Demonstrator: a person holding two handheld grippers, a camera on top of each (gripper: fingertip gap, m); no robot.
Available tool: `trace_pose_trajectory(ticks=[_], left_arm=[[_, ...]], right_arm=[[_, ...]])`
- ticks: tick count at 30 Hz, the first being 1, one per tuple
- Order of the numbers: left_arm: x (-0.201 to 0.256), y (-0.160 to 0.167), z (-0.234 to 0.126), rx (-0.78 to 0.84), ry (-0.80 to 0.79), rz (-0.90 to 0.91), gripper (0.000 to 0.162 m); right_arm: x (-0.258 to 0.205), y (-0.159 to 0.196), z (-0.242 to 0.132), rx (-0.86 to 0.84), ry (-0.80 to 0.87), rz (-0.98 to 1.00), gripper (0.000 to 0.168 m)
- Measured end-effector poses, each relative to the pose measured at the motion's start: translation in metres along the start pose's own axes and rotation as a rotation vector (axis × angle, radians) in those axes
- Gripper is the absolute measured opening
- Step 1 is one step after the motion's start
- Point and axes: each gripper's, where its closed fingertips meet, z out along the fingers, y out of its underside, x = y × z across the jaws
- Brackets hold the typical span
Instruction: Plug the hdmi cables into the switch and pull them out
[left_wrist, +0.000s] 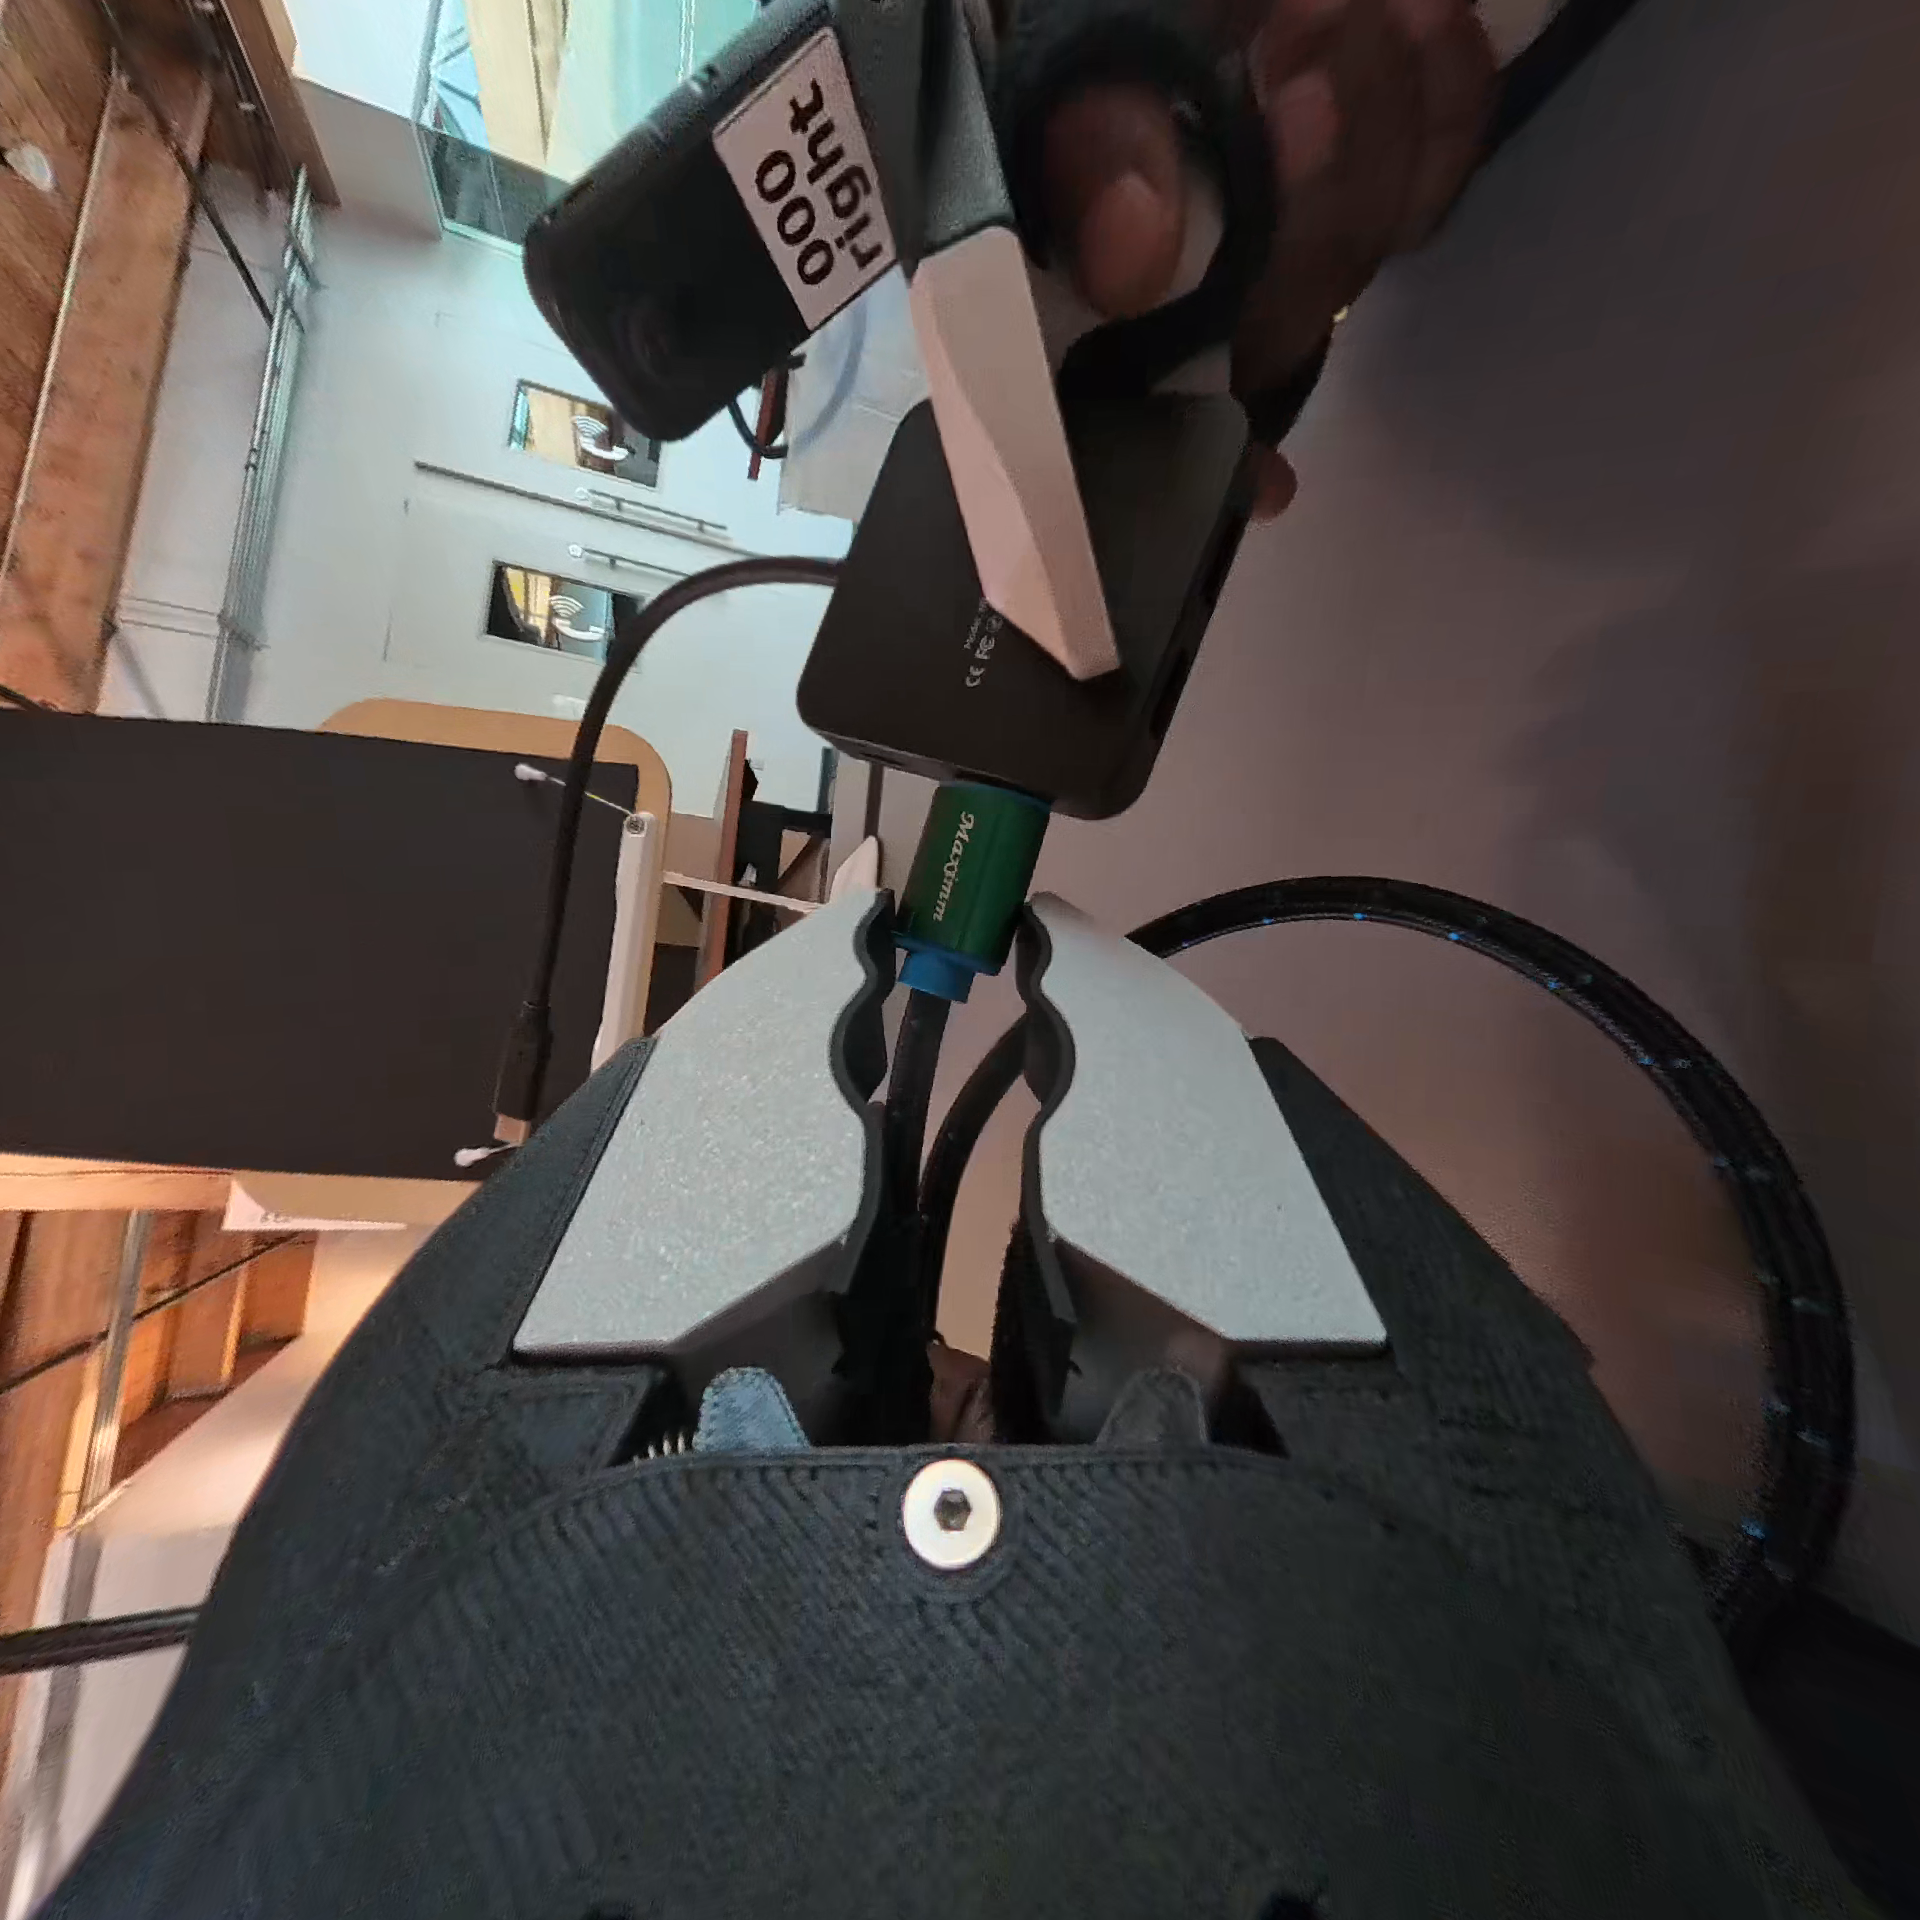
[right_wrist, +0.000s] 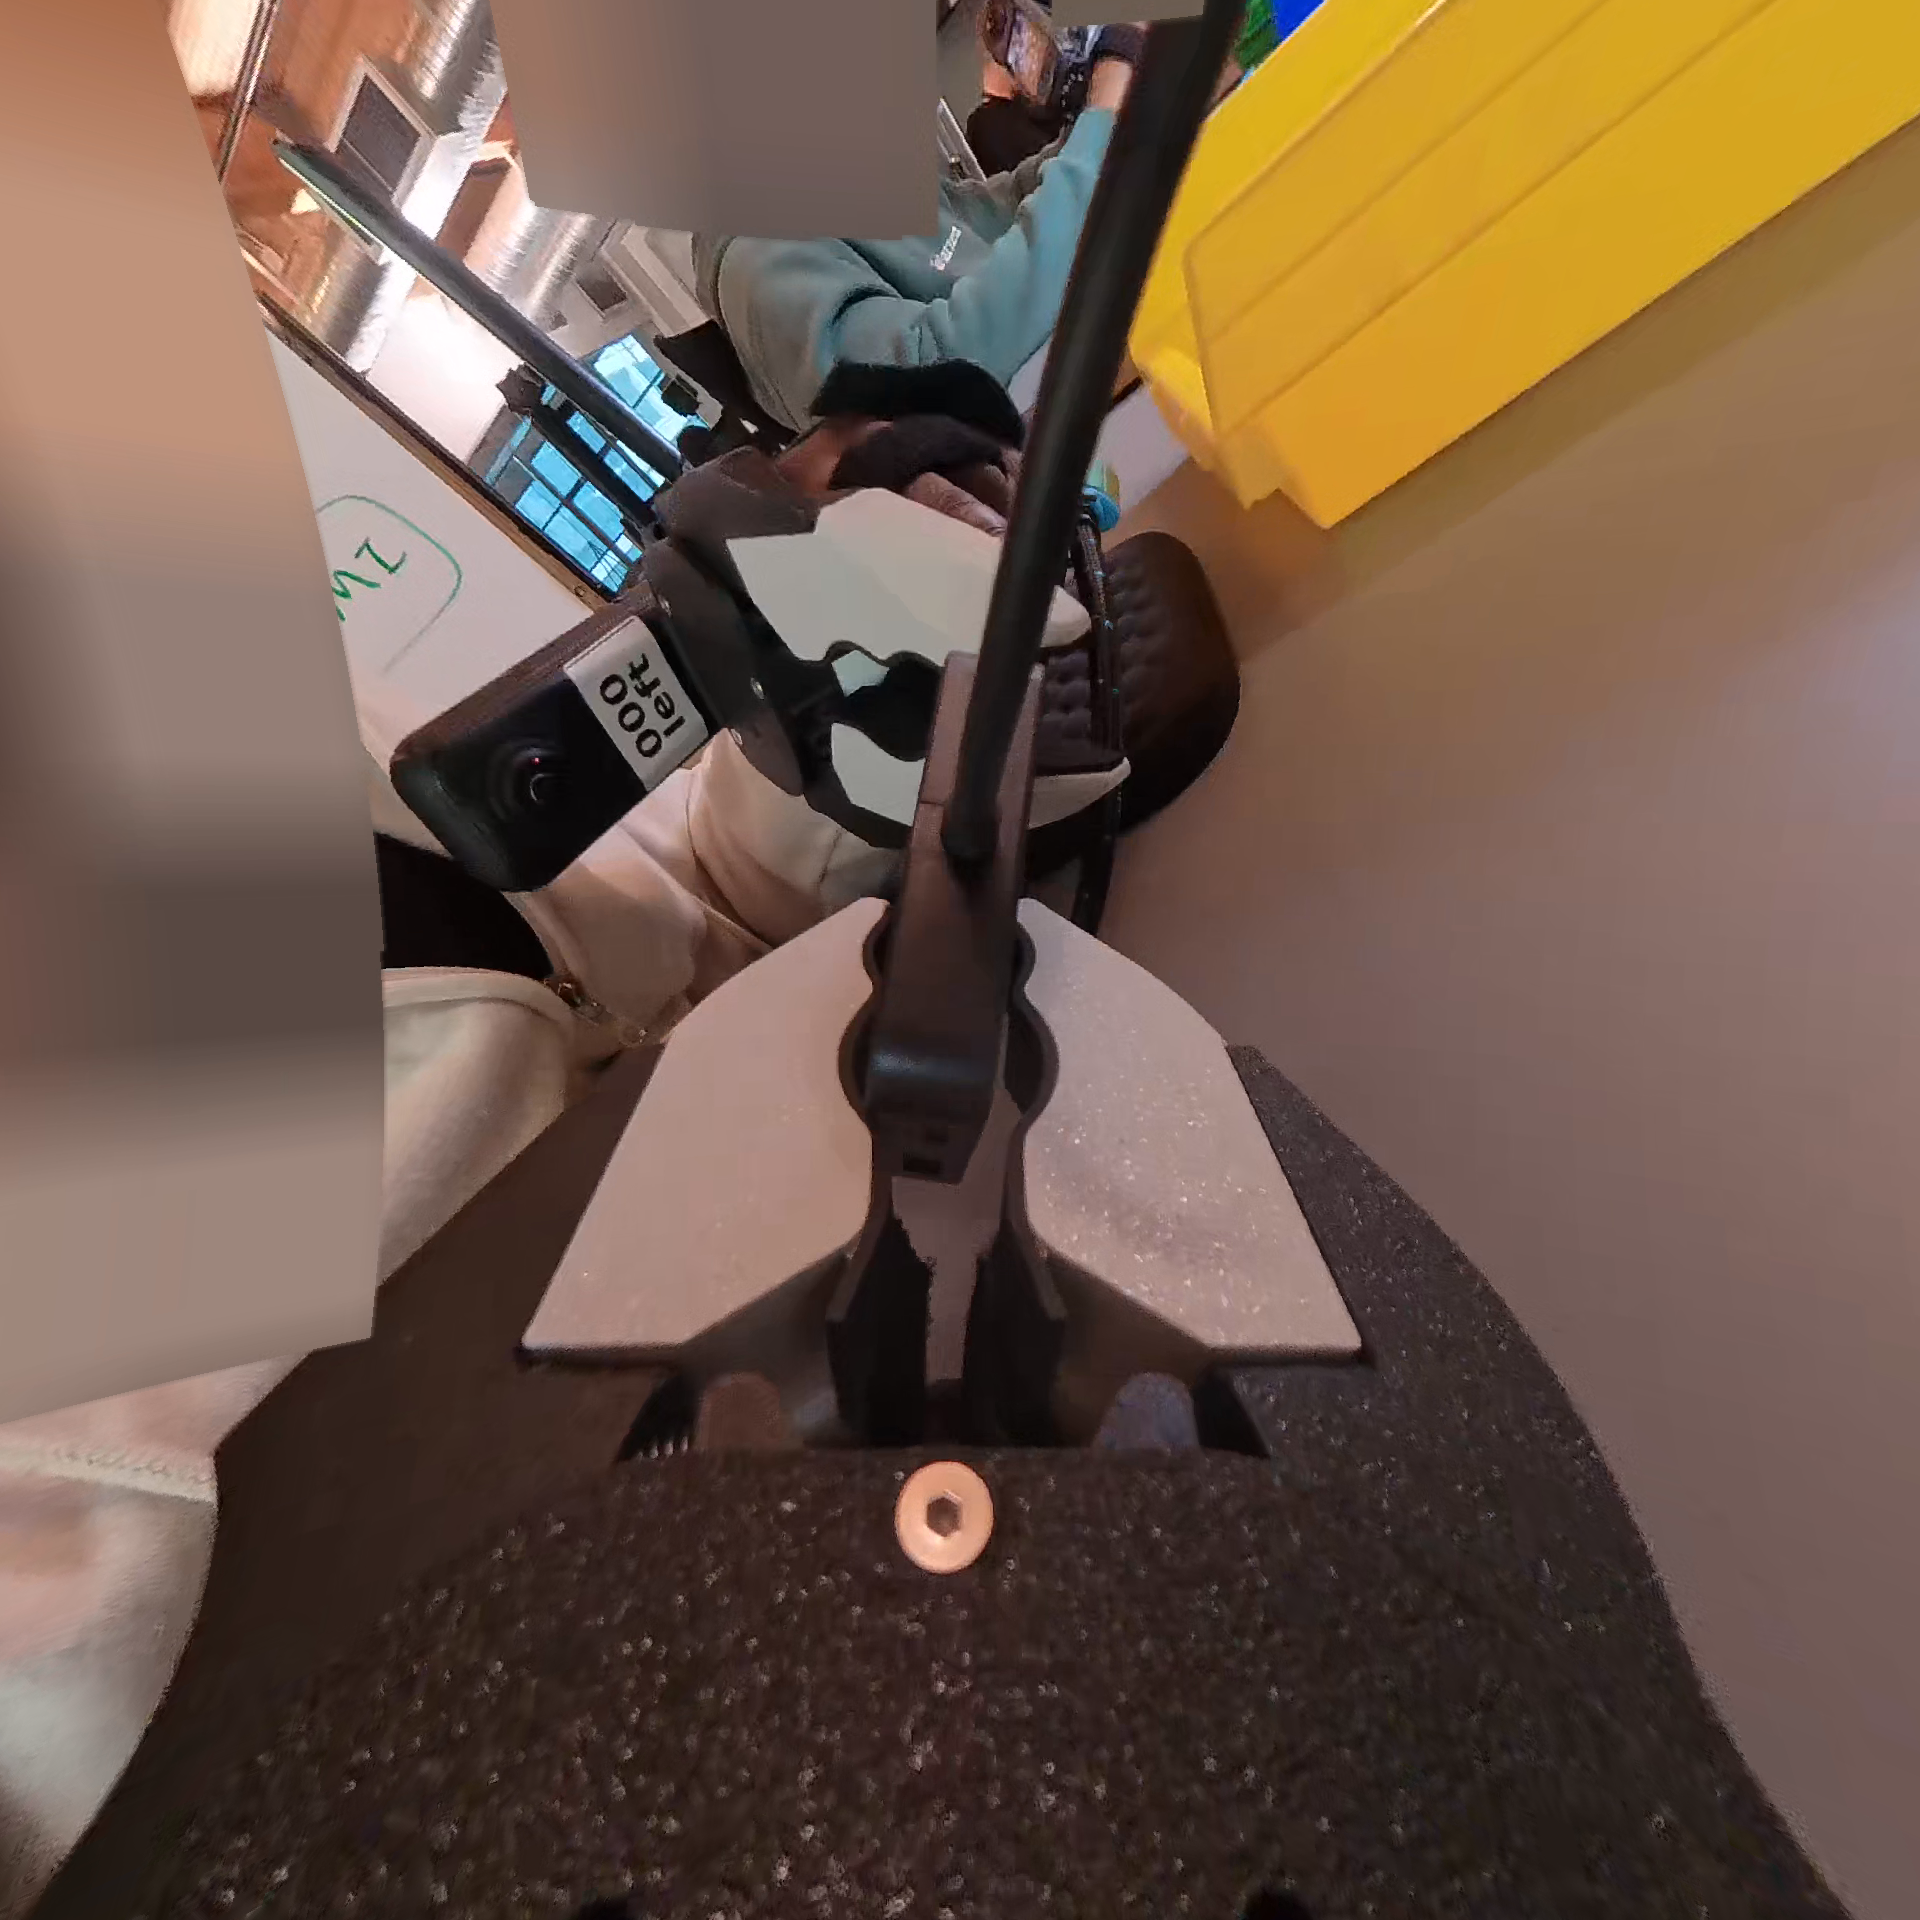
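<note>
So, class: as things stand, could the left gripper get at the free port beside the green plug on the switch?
Probably not. The left gripper is shut on the green plug, already seated in the switch. It would have to let go first. The right gripper holds the switch.

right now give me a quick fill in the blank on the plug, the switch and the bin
The plug in the left tool has a ____ shell.
The right tool is shut on the black ____.
The bin is ____.

Missing: green; switch; yellow
</note>
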Motion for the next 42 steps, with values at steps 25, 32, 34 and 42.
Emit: trace_pose_trajectory(ticks=[25,32,34,42], left_arm=[[0.026,0.017,-0.018,-0.178,0.260,0.037,0.021],[0.038,0.015,-0.020,-0.148,0.344,0.168,0.020],[0.046,0.016,-0.020,-0.160,0.391,0.229,0.021],[0.054,0.015,-0.023,-0.137,0.483,0.350,0.022]], right_arm=[[0.012,0.016,0.018,-0.108,0.001,0.080,0.014],[0.014,0.025,0.020,-0.169,0.005,0.097,0.014],[0.017,0.031,0.022,-0.209,0.018,0.106,0.014],[0.017,0.038,0.024,-0.257,0.019,0.108,0.014]])
